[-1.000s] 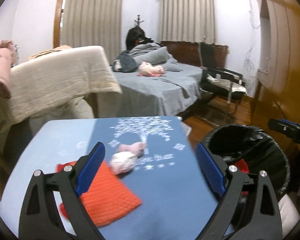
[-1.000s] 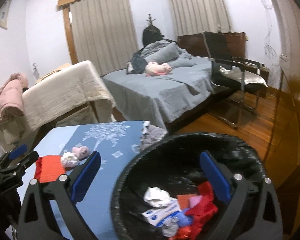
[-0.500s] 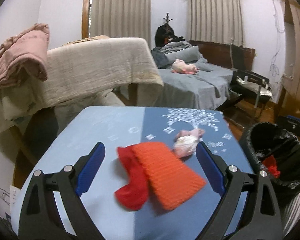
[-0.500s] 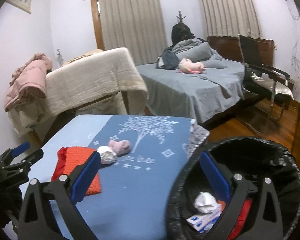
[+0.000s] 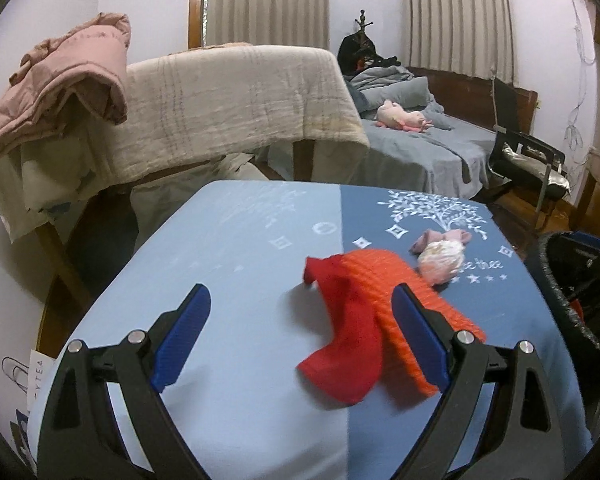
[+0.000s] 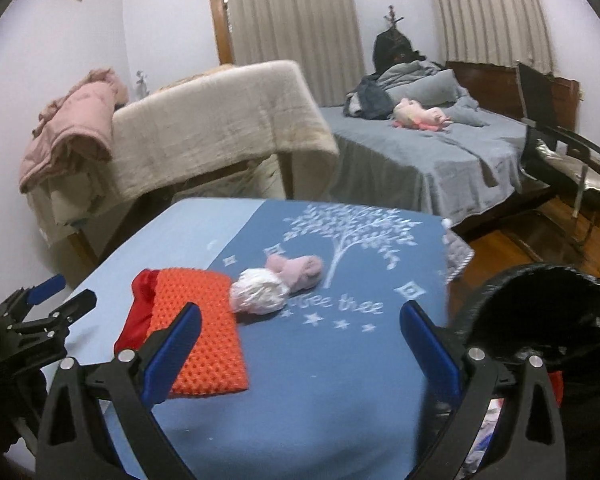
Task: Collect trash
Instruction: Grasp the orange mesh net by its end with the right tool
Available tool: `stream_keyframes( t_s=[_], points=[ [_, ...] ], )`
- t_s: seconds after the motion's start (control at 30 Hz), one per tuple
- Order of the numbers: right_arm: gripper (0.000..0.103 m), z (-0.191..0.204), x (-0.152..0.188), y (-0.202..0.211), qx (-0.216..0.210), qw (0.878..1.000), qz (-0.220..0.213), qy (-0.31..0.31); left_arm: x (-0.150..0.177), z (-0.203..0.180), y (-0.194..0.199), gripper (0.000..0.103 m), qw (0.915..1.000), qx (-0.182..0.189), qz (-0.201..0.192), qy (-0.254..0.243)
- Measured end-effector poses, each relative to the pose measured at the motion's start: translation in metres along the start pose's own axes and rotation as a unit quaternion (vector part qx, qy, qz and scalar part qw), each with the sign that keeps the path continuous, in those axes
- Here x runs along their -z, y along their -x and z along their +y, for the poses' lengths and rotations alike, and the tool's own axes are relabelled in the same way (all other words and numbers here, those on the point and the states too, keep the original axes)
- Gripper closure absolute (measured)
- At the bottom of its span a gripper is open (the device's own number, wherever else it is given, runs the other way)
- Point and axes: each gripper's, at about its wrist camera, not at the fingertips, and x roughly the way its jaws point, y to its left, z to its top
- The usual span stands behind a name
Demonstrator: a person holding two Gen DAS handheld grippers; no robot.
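Observation:
An orange-and-red knitted cloth (image 5: 380, 320) (image 6: 188, 332) lies on the blue tablecloth (image 5: 240, 264) (image 6: 340, 360). Beside it sit a crumpled white wad (image 5: 440, 262) (image 6: 260, 294) and a pink wad (image 5: 442, 238) (image 6: 296, 270), touching each other. My left gripper (image 5: 300, 336) is open, low over the table, its right finger over the cloth's edge. My right gripper (image 6: 300, 344) is open above the table, empty, with the cloth at its left finger. The left gripper (image 6: 48, 308) shows at the left edge of the right wrist view. A black-lined trash bin (image 5: 576, 292) (image 6: 540, 312) stands at the table's right.
Behind the table is a rack draped with a beige blanket (image 5: 236, 108) and a pink jacket (image 5: 64, 80). A grey bed (image 6: 420, 152) with a pink plush toy (image 6: 420, 116) and a black chair (image 6: 560, 152) stand further back on the wooden floor.
Both grippers swung left, away from the trash bin and toward the table. The cloth and wads now sit near the middle of both views; the bin has slid to the right edge.

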Motion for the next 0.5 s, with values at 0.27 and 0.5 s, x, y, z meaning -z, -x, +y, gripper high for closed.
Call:
stream_keyframes(
  t_s=[0.27, 0.5],
  points=[
    [0.006, 0.037, 0.019, -0.042, -0.025, 0.998, 0.042, 0.027, 0.006, 0.017, -0.01, 0.018, 0.9999, -0.008, 0.012, 0.005],
    [0.007, 0.054, 0.034, -0.07, -0.033, 0.995, 0.079, 0.044, 0.01, 0.026, -0.016, 0.019, 0.9998, -0.007, 0.02, 0.007]
  ],
)
